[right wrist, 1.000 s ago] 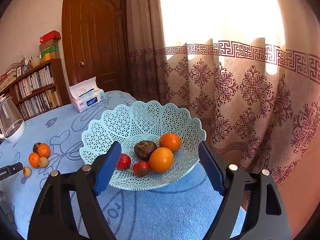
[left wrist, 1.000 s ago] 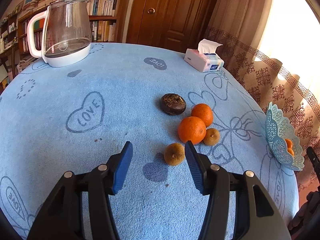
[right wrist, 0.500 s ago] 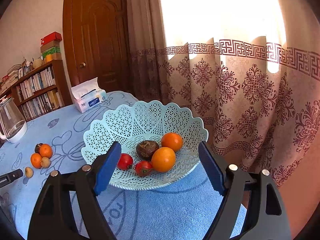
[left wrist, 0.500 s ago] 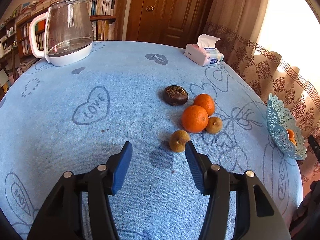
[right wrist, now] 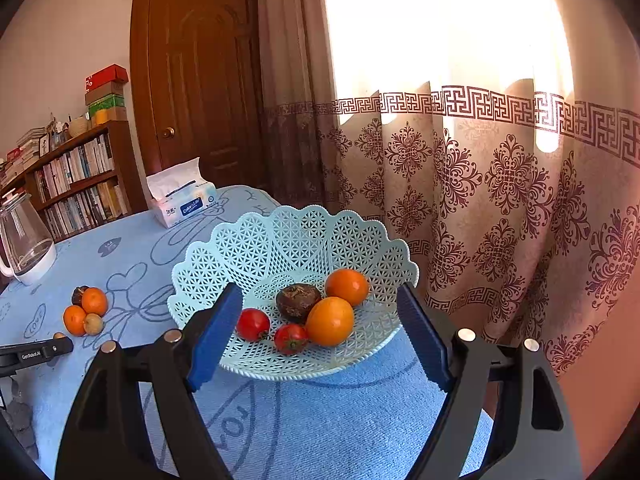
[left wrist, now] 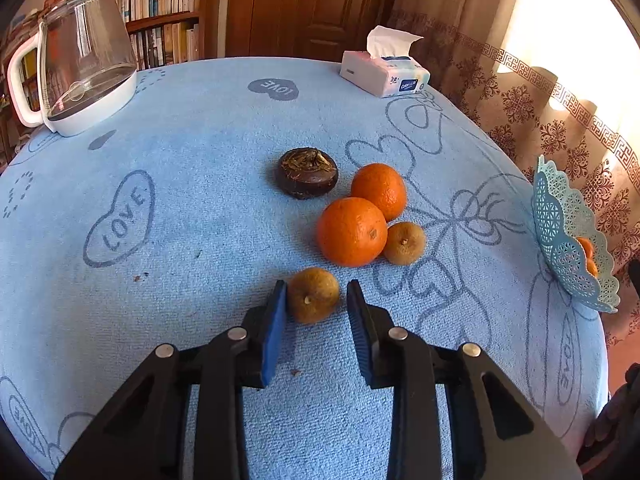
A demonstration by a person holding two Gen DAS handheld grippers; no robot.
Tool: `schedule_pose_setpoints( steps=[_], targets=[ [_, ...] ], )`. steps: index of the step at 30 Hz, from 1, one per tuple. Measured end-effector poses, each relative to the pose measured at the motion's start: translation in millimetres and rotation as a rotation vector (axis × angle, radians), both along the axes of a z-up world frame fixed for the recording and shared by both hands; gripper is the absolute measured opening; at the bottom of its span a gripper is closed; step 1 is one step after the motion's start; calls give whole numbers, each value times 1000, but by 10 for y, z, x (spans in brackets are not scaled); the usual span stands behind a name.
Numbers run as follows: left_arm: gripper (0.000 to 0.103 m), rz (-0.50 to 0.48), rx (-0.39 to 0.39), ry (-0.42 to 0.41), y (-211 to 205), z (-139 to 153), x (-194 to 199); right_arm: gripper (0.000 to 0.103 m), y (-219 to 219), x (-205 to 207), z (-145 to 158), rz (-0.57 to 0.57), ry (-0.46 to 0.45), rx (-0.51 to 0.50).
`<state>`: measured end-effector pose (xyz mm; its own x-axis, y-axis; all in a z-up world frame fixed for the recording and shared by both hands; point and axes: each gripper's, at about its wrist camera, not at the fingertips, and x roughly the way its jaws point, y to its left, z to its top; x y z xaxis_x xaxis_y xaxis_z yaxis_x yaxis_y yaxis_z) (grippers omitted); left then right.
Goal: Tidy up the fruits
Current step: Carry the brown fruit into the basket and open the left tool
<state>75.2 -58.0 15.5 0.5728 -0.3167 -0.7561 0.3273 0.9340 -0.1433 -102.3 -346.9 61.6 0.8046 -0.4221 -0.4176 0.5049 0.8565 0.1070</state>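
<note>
- Between the left fingers [left wrist: 316, 300] sits a brown fruit [left wrist: 313, 294] on the desk [left wrist: 180, 200] — left pad touching, right pad a sliver off, not clamped.
- Beyond it: two oranges [left wrist: 352, 231], another brown fruit [left wrist: 404, 243].
- Right fingers [right wrist: 320, 334] gape wide before the basket [right wrist: 296, 236] — empty.

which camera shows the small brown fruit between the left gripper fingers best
The left wrist view: the small brown fruit sits close and unobstructed between the left hand-held gripper fingers, stem visible. In the right wrist view only a sliver of it peeks out behind that gripper's tip.
</note>
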Motion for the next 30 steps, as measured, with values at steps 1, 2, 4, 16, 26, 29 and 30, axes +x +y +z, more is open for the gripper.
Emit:
schedule_pose_setpoints(
  steps=[1,2,4,16,26,29,30],
  targets=[
    [26,-2,0,-2,-2,2,-8,81,0,-4,0,-1,-1,0],
    [26,-5,-2,-4,-1,6,-16,81,-2,-9,-1,-2,-3,1],
    [26,-7,-6,-11,-16,28,-42,81,-8,-19,-2,-6,-8,5],
    [26,-175,-132,-80,-798,528,-396,81,-41,-69,16,-26,-33,17],
    [26,-330,-157,-98,-1651,653,-531,81,-149,-123,3,-76,-59,64],
    [26,-358,-143,-107,-1808,618,-534,81,-166,-135,-6,-81,-61,72],
    [26,-359,-140,-104,-1844,604,-520,81,-167,-133,-7,-81,-61,72]
  ],
)
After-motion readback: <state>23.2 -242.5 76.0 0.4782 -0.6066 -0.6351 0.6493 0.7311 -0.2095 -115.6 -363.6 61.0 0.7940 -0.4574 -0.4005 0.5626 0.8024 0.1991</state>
